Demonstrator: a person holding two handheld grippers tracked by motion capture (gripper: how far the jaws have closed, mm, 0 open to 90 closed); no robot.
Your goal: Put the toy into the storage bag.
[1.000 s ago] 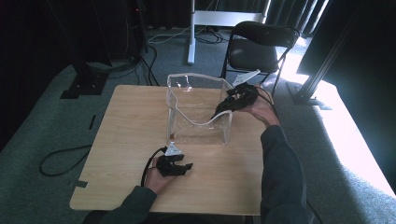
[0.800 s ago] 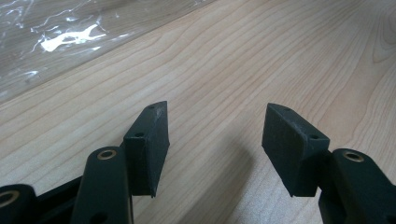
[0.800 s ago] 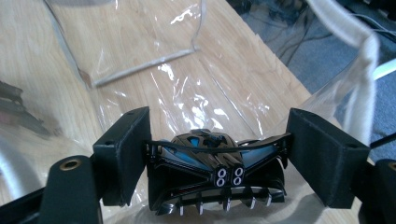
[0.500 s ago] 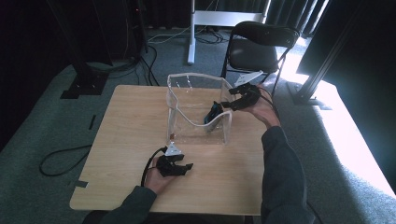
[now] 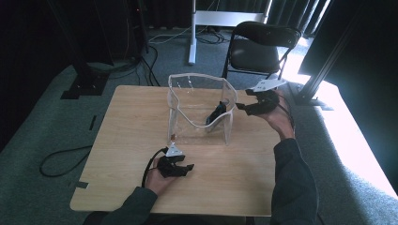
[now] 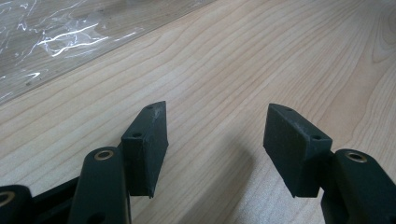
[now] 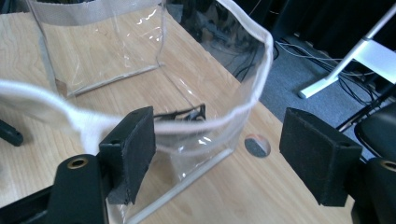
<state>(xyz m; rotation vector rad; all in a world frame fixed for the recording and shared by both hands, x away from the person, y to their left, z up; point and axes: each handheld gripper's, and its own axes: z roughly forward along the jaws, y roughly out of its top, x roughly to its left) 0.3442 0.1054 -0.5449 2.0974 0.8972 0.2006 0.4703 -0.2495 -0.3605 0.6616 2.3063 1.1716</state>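
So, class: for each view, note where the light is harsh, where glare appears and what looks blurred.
High view: sunlight washes out the floor at right, background very dark. Left gripper view: white glare streaks on the clear plastic, open jaws sharp over the table. Right gripper view: the clear bag rim nearest the camera is blurred, with small glints on its walls.

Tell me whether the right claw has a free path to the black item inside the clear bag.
Probably yes: the right claw is open beside the clear bag's open top, above the black item.

Bag mid-table, a gripper either side

The bag (image 5: 199,110) stands on the table (image 5: 126,122); the right gripper (image 5: 240,107) just right of it, the left gripper (image 5: 187,168) nearer the front edge; a chair (image 5: 258,49) behind
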